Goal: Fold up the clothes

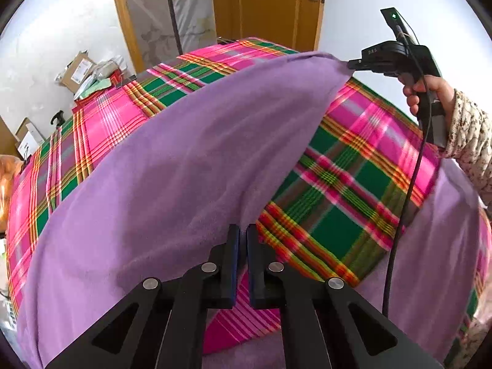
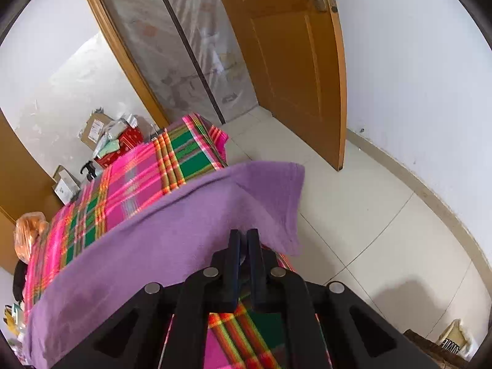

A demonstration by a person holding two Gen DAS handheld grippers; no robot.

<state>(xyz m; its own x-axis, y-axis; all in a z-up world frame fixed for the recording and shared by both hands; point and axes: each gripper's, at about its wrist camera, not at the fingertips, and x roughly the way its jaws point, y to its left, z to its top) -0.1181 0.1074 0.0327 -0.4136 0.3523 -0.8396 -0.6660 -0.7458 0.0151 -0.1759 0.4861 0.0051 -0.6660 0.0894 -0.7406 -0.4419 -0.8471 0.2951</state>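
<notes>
Across the frame's middle, a purple cloth (image 1: 172, 166) hangs lifted over the plaid bed (image 1: 338, 203), clenched by the left hand-held gripper (image 1: 242, 233) and the right hand-held gripper (image 2: 243, 240), marked "DAS"; boxes (image 1: 78, 69) upper left

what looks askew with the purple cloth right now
The purple cloth is held up unevenly: its corner droops loose past the right tongs, out over the floor beyond the plaid bed cover.

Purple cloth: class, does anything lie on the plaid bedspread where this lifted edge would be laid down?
Nothing visible does. Both the left gripper and right gripper are shut on the purple cloth, and the plaid bedspread under it shows bare.
</notes>
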